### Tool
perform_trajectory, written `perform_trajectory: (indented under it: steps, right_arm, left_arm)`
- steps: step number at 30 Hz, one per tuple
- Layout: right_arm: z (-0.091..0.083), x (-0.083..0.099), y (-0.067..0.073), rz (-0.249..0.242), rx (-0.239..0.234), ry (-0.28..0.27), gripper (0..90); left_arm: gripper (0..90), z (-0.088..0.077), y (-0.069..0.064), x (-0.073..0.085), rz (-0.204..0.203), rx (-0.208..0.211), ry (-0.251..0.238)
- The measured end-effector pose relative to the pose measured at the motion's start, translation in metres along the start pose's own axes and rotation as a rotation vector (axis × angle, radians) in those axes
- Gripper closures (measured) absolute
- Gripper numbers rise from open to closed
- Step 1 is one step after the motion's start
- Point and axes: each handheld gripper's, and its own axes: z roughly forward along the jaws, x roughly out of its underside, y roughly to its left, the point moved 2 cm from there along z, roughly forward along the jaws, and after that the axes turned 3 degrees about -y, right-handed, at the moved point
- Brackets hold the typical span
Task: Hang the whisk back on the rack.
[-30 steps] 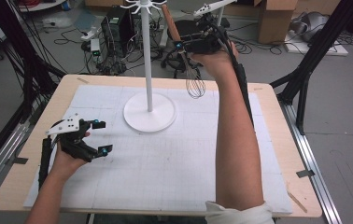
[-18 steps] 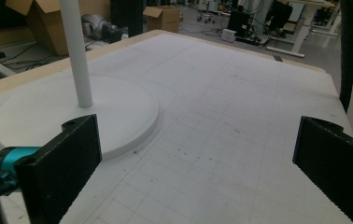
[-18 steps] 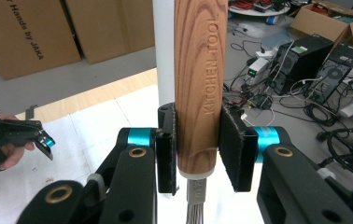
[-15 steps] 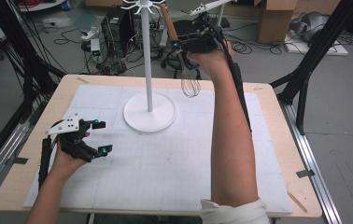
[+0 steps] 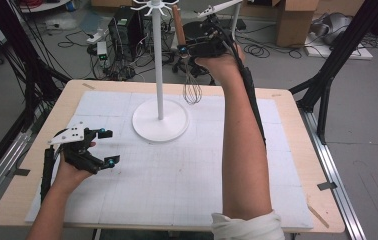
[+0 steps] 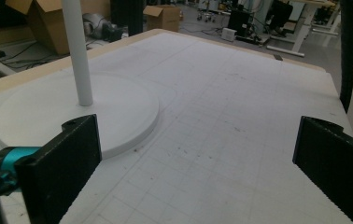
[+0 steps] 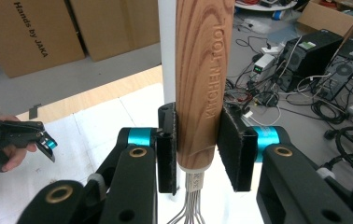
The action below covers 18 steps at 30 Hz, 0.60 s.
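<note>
Closest to me, the bench (image 5: 297, 165) is pale wood with a white gridded mat (image 5: 177, 170) covering most of it, a strip of bare wood showing round the edges. The left claw (image 5: 108, 146) sits low over the mat's near-left part, its jaws spread wide with nothing between them; in the left gripper view the open mat runs ahead of it towards the far corner. Past that, mid-bench, a white stand (image 5: 160, 120) rests on its round base, its thin pole rising to a ring of hooks at the top. The right arm reaches up over the far edge, and the right claw (image 7: 197, 154) is clamped on the wooden handle of a whisk (image 5: 192, 91), held upright just beside the pole, wires hanging down above the far side of the mat. Beyond the bench lie a grey floor, tangled cables (image 5: 262, 49), computer towers (image 5: 127, 31) and cardboard boxes (image 5: 297, 20).
</note>
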Motion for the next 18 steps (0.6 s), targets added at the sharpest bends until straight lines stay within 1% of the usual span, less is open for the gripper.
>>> perform_trajectory:
  steps: [5,8,9,10,11,13,15,18]
  right_arm:
    - [-0.0009,0.0003,-0.0007,0.0,-0.001,-0.002,70.0]
    - [-0.0002,0.0003,-0.0001,-0.001,-0.007,-0.001,68.5]
    - [0.0003,0.0005,0.0005,-0.002,-0.008,0.004,67.0]
    - [0.0014,0.001,0.0009,-0.013,-0.004,0.012,62.5]
    - [0.0026,0.0015,0.0015,-0.017,0.009,0.023,60.4]
    - [0.0038,0.0025,0.0025,-0.026,0.014,0.033,58.4]
    - [0.0036,0.0028,0.0037,-0.028,0.02,0.029,56.7]
    - [0.0024,0.0033,0.0053,-0.027,0.015,0.026,55.5]
  left_arm:
    - [1.7,0.0002,0.0,0.0001,0.001,-0.001,0.002]
    - [1.7,0.0005,-0.0002,0.0003,0.0,0.001,0.005]
    - [1.7,0.0006,-0.0002,0.0004,0.0,0.001,0.007]
    - [1.7,0.0009,-0.0004,0.0005,-0.004,0.002,0.006]
    - [1.7,0.001,-0.0004,0.0006,-0.004,0.0,0.006]
    - [1.7,0.001,-0.0004,0.0006,-0.004,0.001,0.007]
    - [1.7,0.001,-0.0005,0.0006,-0.005,0.0,0.005]
    - [1.7,0.001,-0.0004,0.0006,-0.005,0.001,0.006]
